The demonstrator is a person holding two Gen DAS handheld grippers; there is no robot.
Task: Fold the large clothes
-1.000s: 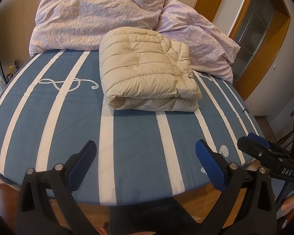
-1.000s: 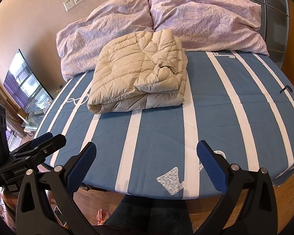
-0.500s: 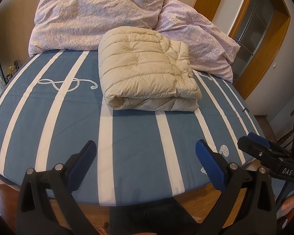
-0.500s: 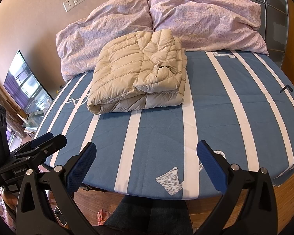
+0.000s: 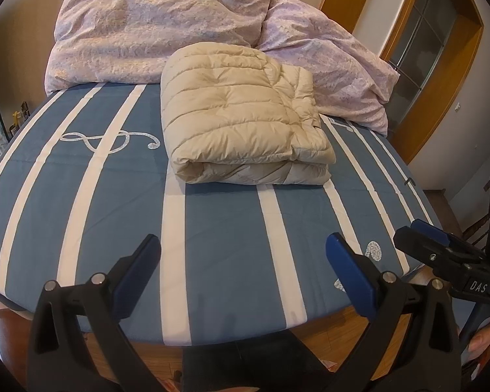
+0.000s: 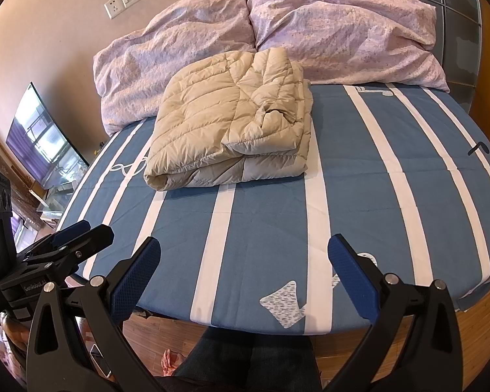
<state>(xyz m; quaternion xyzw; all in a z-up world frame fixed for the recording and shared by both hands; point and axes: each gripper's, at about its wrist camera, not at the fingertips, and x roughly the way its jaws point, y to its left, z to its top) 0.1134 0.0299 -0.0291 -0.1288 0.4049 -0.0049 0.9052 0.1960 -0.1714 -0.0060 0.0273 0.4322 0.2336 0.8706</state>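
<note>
A beige quilted down jacket lies folded into a thick rectangle on the blue bed sheet with white stripes, close to the pillows. My left gripper hangs open over the bed's near edge, well short of the jacket, with nothing between its blue pads. My right gripper is open too, at the same near edge and empty. Each gripper appears in the other's view: the right gripper at the right edge, the left gripper at the left edge.
Two lilac pillows rest against the wall behind the jacket. A television stands left of the bed. A wooden door frame is at the right. The person's dark trouser legs show below the bed's wooden edge.
</note>
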